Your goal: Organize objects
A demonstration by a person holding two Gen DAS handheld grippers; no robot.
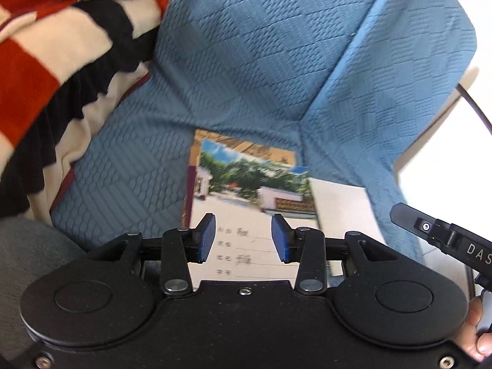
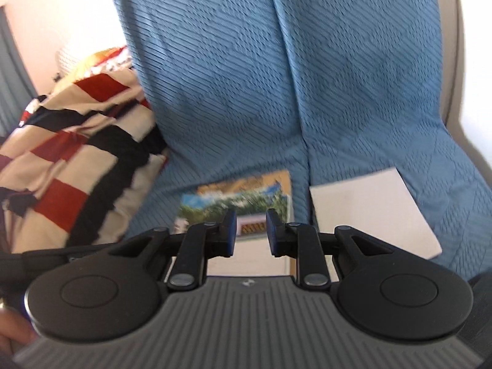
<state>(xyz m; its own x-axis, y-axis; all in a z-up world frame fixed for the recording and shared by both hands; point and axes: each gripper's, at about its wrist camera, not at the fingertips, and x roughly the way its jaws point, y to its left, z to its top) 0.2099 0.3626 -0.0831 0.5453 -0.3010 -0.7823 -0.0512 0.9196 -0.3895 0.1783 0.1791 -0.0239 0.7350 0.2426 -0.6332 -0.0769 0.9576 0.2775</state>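
At the far left, a striped blanket (image 1: 46,61) in red, cream and black is seen heaped against the seat back, apparently pushed aside so that the seat is left free. Beside it, a blue textured cover (image 1: 261,61) is draped over the seat and the backrest of what is judged to be a sofa or armchair. On the seat, a notebook with a photo cover (image 1: 246,184) is laid flat on top of a brown booklet (image 1: 215,141), whose far edge shows past it; the two seem to have been stacked as part of the tidying. Just to the right, a white sheet (image 2: 369,212) is laid flat, beside the stack and perhaps slightly under its edge.

The left gripper (image 1: 243,240) is held above the notebook, its jaws spread with nothing between them. The right gripper (image 2: 251,230) is held over the same stack, its jaws narrowly parted and empty. A pale wall (image 2: 61,6) and a dark cable (image 1: 475,107) are seen at the edges.
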